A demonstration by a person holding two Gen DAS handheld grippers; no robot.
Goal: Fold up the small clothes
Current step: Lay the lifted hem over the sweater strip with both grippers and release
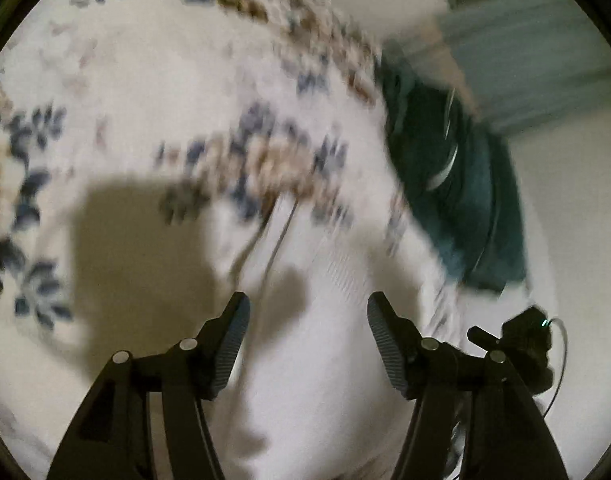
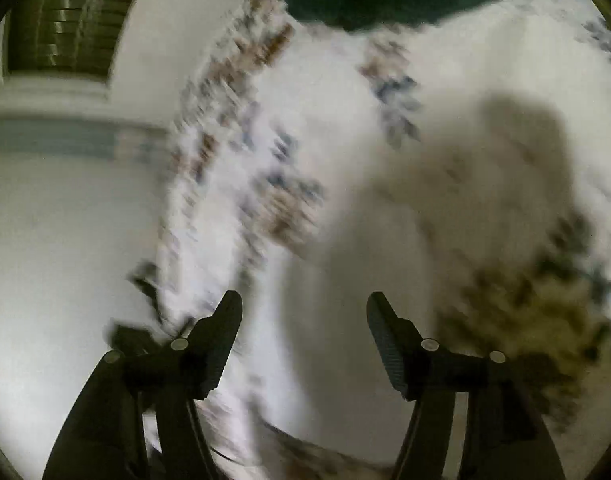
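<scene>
Judging the floral cloth [image 1: 225, 92] soft and light, I held both hand-held grippers [image 1: 307, 344] [image 2: 303, 342] spread, empty; I'd pinch an edge at upper frame.

No readable text, label, brand, number or sign showing in either wrist view; both pictures blurring heavily, nothing legible appearing on any surface.
</scene>
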